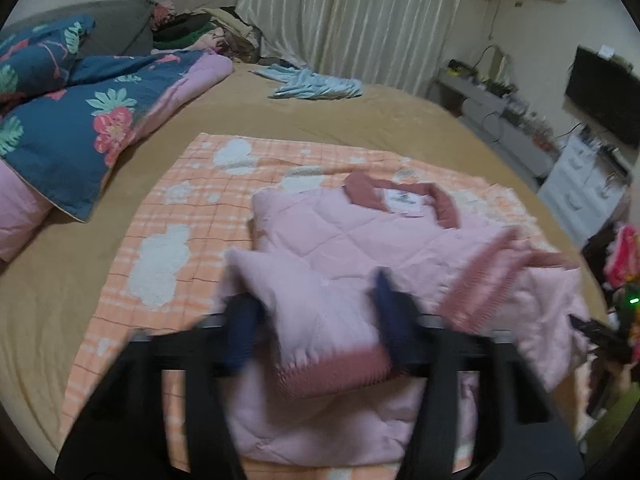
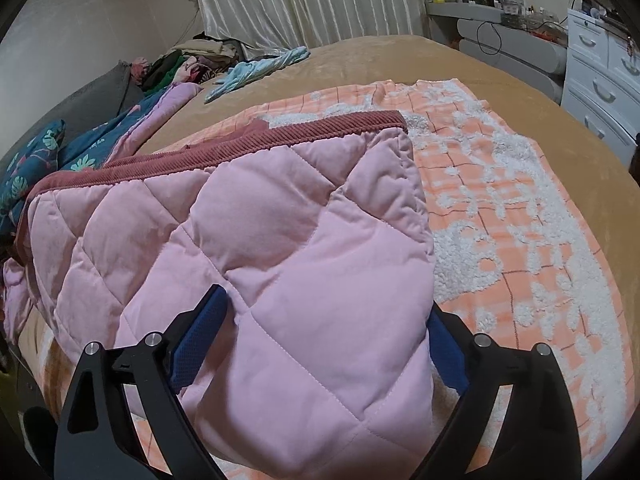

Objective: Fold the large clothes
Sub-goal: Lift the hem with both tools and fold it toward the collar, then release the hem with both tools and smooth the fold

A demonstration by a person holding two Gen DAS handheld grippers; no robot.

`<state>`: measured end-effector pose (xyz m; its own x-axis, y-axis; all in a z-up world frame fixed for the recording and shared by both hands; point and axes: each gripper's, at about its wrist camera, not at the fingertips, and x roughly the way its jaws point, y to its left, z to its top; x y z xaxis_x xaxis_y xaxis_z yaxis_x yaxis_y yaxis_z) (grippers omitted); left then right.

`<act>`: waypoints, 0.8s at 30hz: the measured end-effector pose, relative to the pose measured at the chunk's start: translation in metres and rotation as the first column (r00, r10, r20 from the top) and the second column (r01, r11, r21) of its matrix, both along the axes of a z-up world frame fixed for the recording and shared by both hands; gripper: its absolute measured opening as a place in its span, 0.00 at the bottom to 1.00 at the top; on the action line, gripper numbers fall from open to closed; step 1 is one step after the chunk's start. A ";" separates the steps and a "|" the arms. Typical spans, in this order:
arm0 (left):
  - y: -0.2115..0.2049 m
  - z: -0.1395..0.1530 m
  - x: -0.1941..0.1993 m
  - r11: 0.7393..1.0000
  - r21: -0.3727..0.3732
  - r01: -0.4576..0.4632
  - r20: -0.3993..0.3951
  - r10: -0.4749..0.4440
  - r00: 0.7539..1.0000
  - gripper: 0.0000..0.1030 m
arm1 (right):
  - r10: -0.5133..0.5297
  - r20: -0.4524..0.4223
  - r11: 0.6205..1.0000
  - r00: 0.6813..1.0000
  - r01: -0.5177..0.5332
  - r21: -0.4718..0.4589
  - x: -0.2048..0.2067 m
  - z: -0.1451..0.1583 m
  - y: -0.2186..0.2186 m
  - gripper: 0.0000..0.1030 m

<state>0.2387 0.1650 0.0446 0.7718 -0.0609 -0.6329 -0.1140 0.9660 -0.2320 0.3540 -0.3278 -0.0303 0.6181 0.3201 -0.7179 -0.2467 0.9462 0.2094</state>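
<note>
- Left tool (image 1: 316, 312) tilts down at the bed (image 1: 400, 120), fingers spread apart. A sleeve (image 1: 304, 312) of the pink quilted jacket (image 1: 340, 236) sits in the gap, ribbed cuff nearest the camera. The view is motion-blurred, so I can't tell if the pads touch the fabric.
- Right tool (image 2: 324, 344) also points down, spread wide, with a folded bulk of the jacket filling the space between its blue pads (image 2: 200, 340). Pads sit right against the sides, but I can't tell if they're squeezing.
- Only the left view shows the collar with its white label (image 1: 402, 200), plus a wall TV (image 1: 604, 100). The right view gives a sharp close-up of the ribbed hem (image 2: 256, 140) and white drawers (image 2: 596, 68).
- The jacket lies on an orange checked blanket (image 2: 500, 208) spread over the tan bed, directly under both tools.
</note>
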 end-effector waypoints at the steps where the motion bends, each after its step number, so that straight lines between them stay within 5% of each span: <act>1: 0.000 0.004 -0.004 1.000 -0.016 0.010 0.016 -0.010 1.000 0.65 | 0.000 0.000 1.000 1.000 0.000 -0.001 0.002 -0.001 0.000 0.88; 9: 0.013 0.018 -0.027 0.989 0.119 -0.081 0.095 0.070 0.993 0.87 | 0.009 0.009 1.000 1.000 -0.009 -0.020 0.001 -0.001 -0.004 0.88; 14: 0.038 -0.039 -0.015 0.989 0.123 -0.085 -0.022 0.088 0.996 0.91 | 0.005 0.008 1.000 1.000 -0.005 -0.017 -0.001 -0.008 -0.009 0.88; 17: 0.042 -0.070 -0.010 0.998 0.057 -0.022 -0.070 0.026 0.997 0.91 | 0.017 0.014 1.000 1.000 -0.017 -0.022 -0.004 -0.011 -0.005 0.80; 21: 0.032 -0.093 -0.005 0.998 0.059 0.030 -0.094 -0.024 0.995 0.90 | 0.012 0.049 0.998 0.999 -0.009 -0.061 -0.009 -0.009 0.002 0.68; 24: 0.016 -0.101 -0.001 0.994 0.093 0.064 -0.105 -0.054 0.993 0.37 | 0.017 0.068 0.997 0.998 -0.012 -0.073 -0.013 -0.007 0.005 0.49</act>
